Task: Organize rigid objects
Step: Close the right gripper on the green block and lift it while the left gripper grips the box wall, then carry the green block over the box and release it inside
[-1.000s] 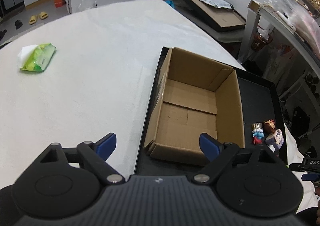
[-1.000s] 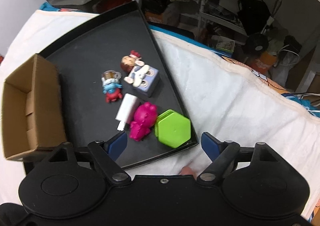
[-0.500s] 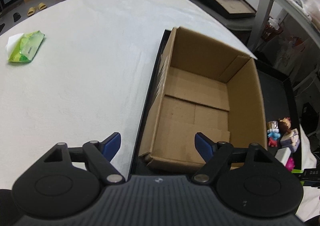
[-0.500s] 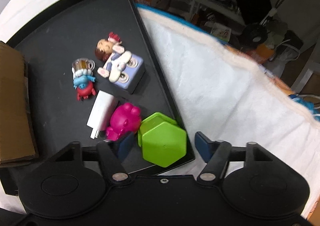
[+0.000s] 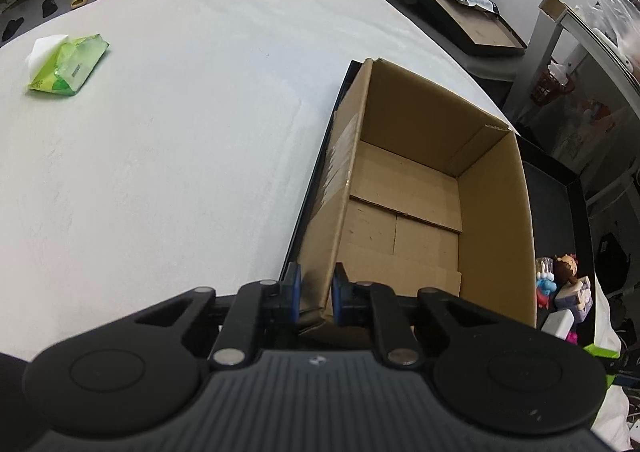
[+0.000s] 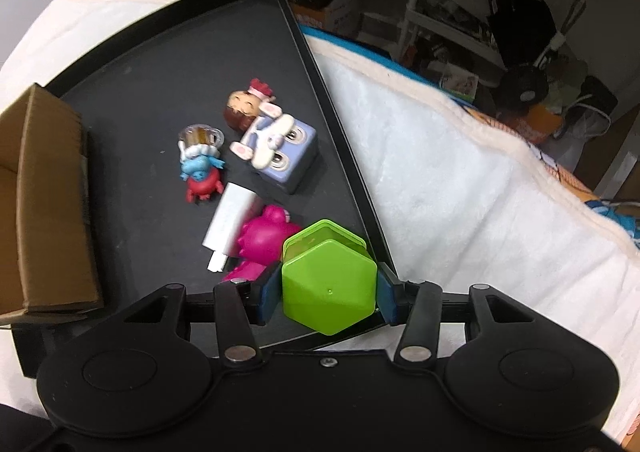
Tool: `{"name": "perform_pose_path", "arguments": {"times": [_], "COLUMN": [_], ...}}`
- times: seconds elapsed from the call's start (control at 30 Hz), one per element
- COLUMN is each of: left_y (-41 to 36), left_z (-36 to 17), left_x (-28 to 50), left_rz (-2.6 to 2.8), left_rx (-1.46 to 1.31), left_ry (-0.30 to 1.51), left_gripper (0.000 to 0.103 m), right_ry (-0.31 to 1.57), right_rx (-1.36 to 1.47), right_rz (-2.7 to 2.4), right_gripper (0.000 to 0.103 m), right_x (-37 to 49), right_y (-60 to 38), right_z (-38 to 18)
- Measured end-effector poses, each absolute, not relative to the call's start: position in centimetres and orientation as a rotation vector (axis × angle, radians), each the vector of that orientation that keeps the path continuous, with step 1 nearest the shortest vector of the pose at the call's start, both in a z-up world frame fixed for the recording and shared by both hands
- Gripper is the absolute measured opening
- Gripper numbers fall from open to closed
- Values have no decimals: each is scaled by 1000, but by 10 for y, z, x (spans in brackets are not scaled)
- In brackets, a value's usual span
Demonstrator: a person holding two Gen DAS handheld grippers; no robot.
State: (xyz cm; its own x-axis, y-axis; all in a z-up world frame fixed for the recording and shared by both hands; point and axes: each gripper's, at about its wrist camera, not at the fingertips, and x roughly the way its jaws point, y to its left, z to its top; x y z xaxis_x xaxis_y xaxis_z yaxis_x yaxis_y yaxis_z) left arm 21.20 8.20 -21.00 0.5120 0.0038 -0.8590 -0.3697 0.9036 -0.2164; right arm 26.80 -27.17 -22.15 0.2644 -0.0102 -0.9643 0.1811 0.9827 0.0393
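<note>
An open cardboard box (image 5: 420,187) stands in a black tray (image 5: 556,203) with nothing inside it. My left gripper (image 5: 314,288) is shut on the box's near left wall, one pad inside and one outside. In the right wrist view a green hexagonal container (image 6: 320,276) sits at the tray's (image 6: 160,63) near corner. The jaws of my right gripper (image 6: 329,296) are closing, with both pads pressed against the container's sides. Beside it lie a pink toy (image 6: 264,240), a white charger (image 6: 230,221), a blue and red figure (image 6: 200,171) and a doll on a lilac cube (image 6: 276,147).
A green tissue pack (image 5: 70,65) lies far left on the white cloth-covered table (image 5: 180,111). A dark framed board (image 5: 452,3) leans beyond the table's far edge. Cluttered shelves (image 6: 460,11) stand past the table's right side.
My left gripper came down over the box's near left wall and shut on it. My right gripper lowered around the green container and its jaws closed onto it.
</note>
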Motion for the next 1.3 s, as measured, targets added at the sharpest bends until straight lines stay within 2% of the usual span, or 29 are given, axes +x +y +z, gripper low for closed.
{"name": "perform_pose_path", "arguments": {"times": [0.43,1.3], "left_y": [82,94], "left_z": [-206,-214], "left_x": [211,218], "left_rz": [204,124], "left_rx": [-401,-450], "left_ry": [1053,1122], "left_gripper": [14,15], "right_ry": [1218,1100], "right_rx": [129,29], "right_rz": [-58,220], "right_gripper": [47,48], "right_x": [264,292], "right_y": [-240,-117], "right_z": [-179,-109]}}
